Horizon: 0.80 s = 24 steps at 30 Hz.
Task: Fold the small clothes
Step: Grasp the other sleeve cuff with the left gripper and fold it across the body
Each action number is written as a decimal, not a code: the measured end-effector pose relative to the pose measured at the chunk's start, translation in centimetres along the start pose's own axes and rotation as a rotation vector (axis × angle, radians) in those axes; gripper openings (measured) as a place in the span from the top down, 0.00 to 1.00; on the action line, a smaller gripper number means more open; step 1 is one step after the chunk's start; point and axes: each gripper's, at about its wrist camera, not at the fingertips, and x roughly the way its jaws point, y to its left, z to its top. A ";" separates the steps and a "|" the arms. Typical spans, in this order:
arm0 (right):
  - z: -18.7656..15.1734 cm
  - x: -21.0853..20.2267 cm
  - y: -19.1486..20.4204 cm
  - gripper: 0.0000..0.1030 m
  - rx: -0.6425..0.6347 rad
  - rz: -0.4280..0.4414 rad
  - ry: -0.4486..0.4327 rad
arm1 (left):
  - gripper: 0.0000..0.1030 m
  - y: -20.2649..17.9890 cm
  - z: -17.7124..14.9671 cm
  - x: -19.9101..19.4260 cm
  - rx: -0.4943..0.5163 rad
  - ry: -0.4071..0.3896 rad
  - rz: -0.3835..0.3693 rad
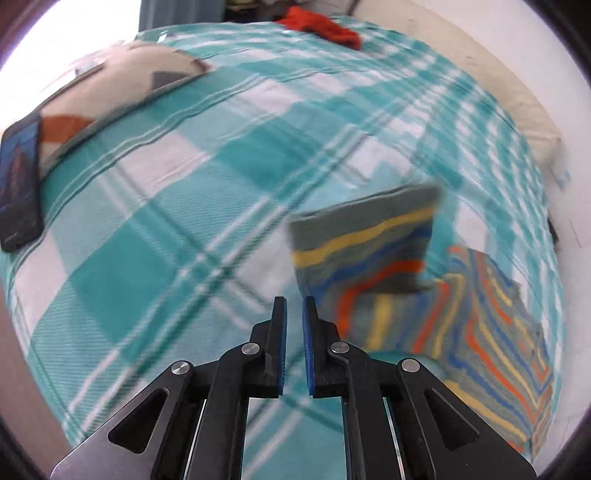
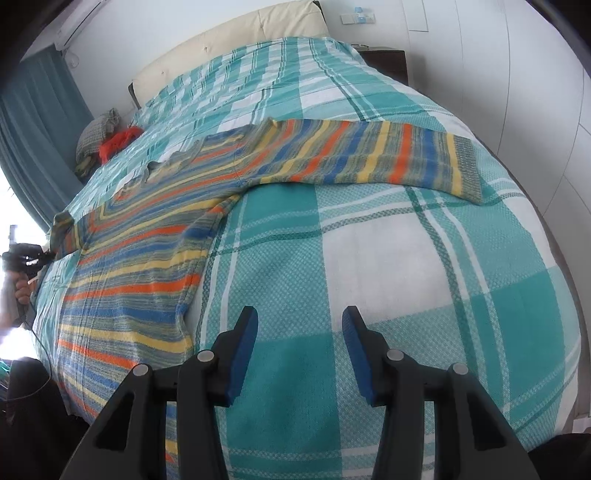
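Note:
A small striped sweater (image 2: 155, 236) in grey, blue, yellow and orange lies flat on the teal plaid bedspread (image 2: 424, 258). One sleeve (image 2: 369, 158) stretches out to the right. In the left wrist view the other sleeve (image 1: 365, 240) shows just right of my left gripper (image 1: 294, 314), blurred and lifted off the bed. The left jaws stand nearly closed with a narrow gap and hold nothing. My right gripper (image 2: 300, 325) is open and empty over bare bedspread, right of the sweater's hem. The left gripper also shows in the right wrist view (image 2: 26, 256) at the sleeve's cuff.
A dark phone (image 1: 20, 181) lies at the bed's left edge beside a beige patterned pillow (image 1: 122, 85). A red garment (image 1: 325, 26) sits at the far side. A cream headboard (image 2: 229, 40), a dark nightstand (image 2: 388, 61) and teal curtains (image 2: 33, 122) surround the bed.

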 end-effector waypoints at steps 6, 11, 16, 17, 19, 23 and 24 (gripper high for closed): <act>-0.3 0.5 0.3 0.54 -0.010 -0.015 0.013 | 0.80 4.8 -0.2 0.4 -0.091 0.010 -0.039; -0.3 1.1 0.2 0.54 -0.004 -0.027 0.027 | 0.16 1.6 3.8 1.4 0.096 0.020 -0.062; -0.4 1.4 0.6 0.53 -0.021 -0.052 0.033 | 0.17 -3.3 5.8 4.7 0.353 0.045 0.026; -0.4 1.5 0.6 0.53 -0.024 -0.058 0.035 | 0.20 -4.0 5.9 5.4 0.395 0.053 0.031; -0.5 1.7 0.8 0.52 -0.035 -0.073 0.039 | 0.64 -5.2 5.8 6.7 0.469 0.088 -0.005; -0.4 2.3 1.4 0.49 -0.064 -0.103 0.044 | 0.94 -5.6 6.1 5.2 0.440 0.058 -0.057; -0.4 2.3 1.5 0.48 -0.070 -0.108 0.044 | 0.94 -4.8 6.5 4.0 0.386 0.018 -0.059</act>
